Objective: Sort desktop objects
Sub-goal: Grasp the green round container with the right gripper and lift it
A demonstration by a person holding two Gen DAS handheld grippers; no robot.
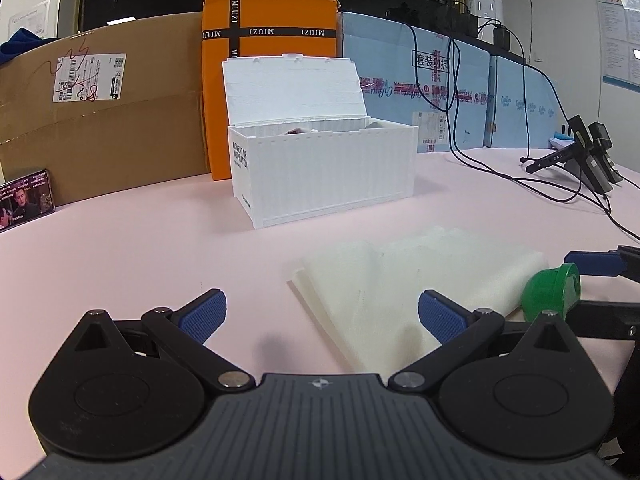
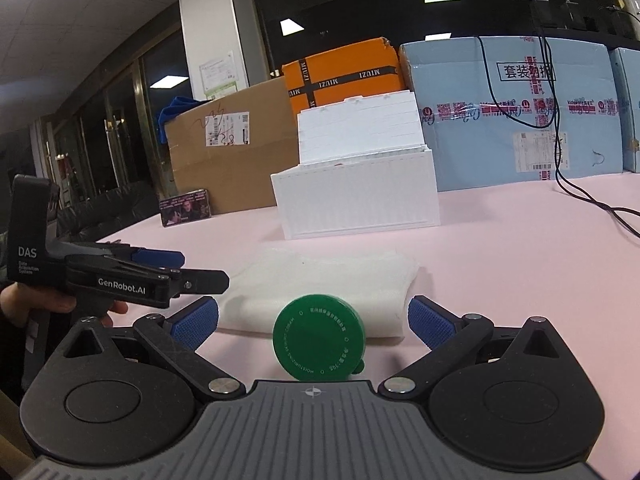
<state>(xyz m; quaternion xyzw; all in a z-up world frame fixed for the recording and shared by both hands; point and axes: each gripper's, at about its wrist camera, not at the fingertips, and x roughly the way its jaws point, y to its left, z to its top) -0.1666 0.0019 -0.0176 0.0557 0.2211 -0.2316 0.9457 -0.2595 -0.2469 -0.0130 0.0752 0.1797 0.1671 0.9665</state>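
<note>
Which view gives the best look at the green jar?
The right wrist view: the green jar lies on its side, centred between the open right gripper, its printed round face toward the camera. The left wrist view shows it only small at the right edge, beside the white foam sheet.

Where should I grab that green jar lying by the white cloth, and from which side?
Grip the green jar across its round side wall, coming in level from the near side with the right hand-held gripper. It lies tipped over, flat end facing the camera, already between the open fingers, and the cloth behind blocks the far side.
</note>
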